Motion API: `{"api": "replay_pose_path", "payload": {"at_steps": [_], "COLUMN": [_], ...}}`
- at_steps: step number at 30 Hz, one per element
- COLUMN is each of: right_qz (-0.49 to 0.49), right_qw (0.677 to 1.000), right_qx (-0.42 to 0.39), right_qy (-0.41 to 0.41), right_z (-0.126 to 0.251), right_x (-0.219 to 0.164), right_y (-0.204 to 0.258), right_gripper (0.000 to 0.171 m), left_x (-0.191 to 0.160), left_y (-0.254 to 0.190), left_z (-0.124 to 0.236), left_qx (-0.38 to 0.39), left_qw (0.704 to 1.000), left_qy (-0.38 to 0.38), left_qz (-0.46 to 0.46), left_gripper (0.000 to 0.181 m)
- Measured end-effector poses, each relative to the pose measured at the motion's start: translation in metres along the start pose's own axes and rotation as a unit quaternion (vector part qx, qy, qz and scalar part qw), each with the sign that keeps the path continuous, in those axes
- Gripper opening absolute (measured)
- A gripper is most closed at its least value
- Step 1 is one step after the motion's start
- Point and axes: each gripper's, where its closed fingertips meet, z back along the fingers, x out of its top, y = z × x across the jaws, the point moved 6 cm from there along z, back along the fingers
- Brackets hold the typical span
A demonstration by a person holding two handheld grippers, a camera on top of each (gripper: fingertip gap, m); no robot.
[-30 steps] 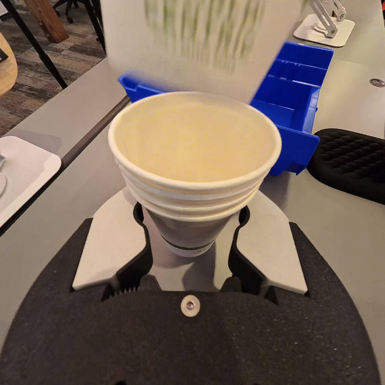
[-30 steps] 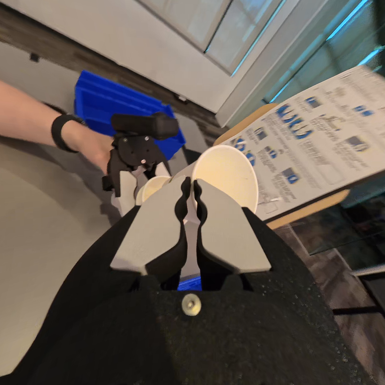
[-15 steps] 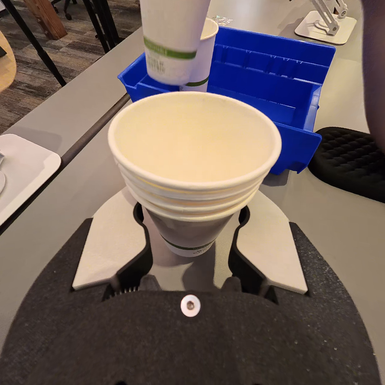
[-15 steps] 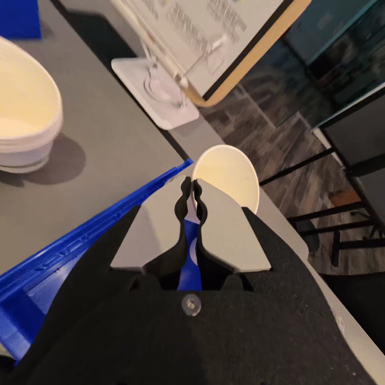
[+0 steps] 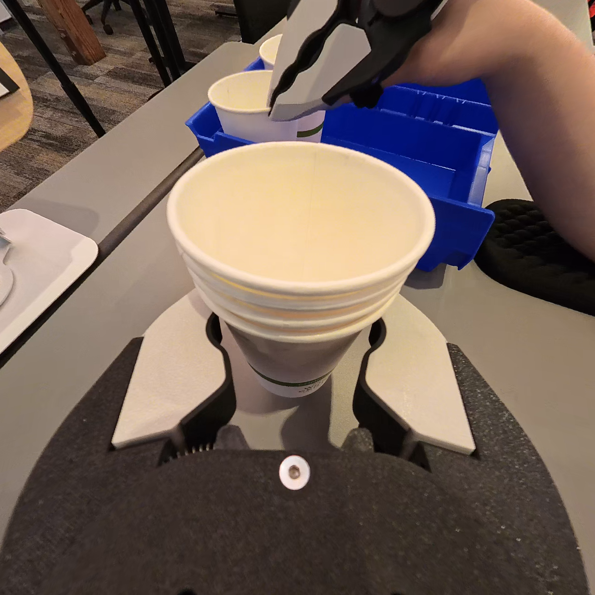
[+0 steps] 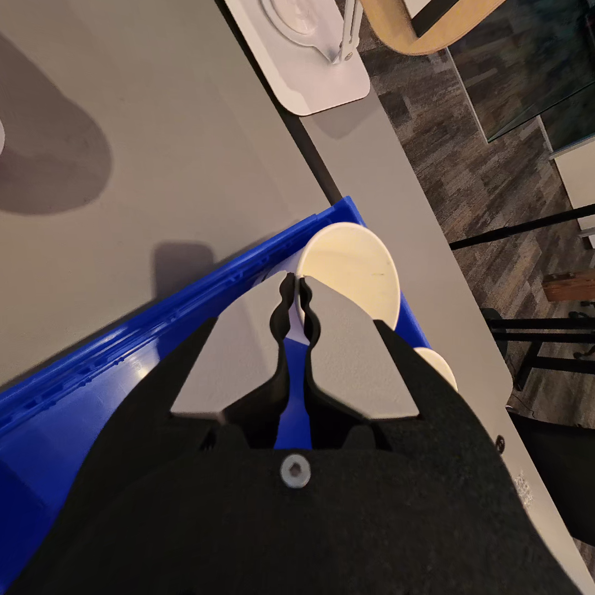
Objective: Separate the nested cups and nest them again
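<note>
One cup goes into the blue bin, the stack waits in my left hand-held gripper.

My left hand-held gripper point(image 5: 294, 351) stands wide around the stack point(image 5: 299, 257) of nested cups, which sits upright on the grey worktop point(image 5: 96, 306) just in front of the bin point(image 5: 418, 154); whether the fingers touch it I cannot tell. My right hand-held gripper point(image 6: 294, 280) is pinched narrow on the rim of a single cup point(image 6: 351, 270), at the bin's far left corner. A second cup point(image 5: 269, 53) stands just behind it. A black pad point(image 5: 531, 257) lies right of the bin.
</note>
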Motion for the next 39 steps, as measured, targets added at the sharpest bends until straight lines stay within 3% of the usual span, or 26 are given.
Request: {"api": "replay_pose_path", "payload": {"at_steps": [19,23,25,28,31,39], "right_qz": [0.029,0.026,0.041,0.084,0.154,0.218], "right_qw": [0.999,0.998,0.993,0.975,0.951,0.943], "right_qx": [0.002,-0.018,-0.030,0.066,0.161,0.206], "right_qy": [-0.019,-0.046,-0.104,-0.196,-0.216,-0.142], "right_z": [-0.007,0.015,0.043,0.088,0.112,0.088], "right_x": [-0.003,0.007,0.027,0.060,0.077,0.088], "right_y": [0.002,-0.003,-0.001,0.034,0.078,0.121], "right_gripper": [0.006,0.016,0.016,0.013,0.010,0.011], "left_x": [-0.002,-0.001,-0.002,-0.005,-0.008,-0.012], "left_y": [-0.001,0.000,0.000,0.001,0.000,-0.007], "left_z": [-0.003,-0.002,-0.002,-0.003,-0.006,-0.011], "left_qx": [-0.003,-0.001,-0.002,-0.003,-0.004,-0.001], "left_qw": [1.000,1.000,1.000,1.000,0.999,0.998], "left_qy": [0.006,0.006,0.009,0.025,0.036,0.058], "left_qz": [0.001,0.000,0.000,0.001,-0.002,-0.028], "left_gripper": [0.091,0.091,0.091,0.091,0.091,0.091]}}
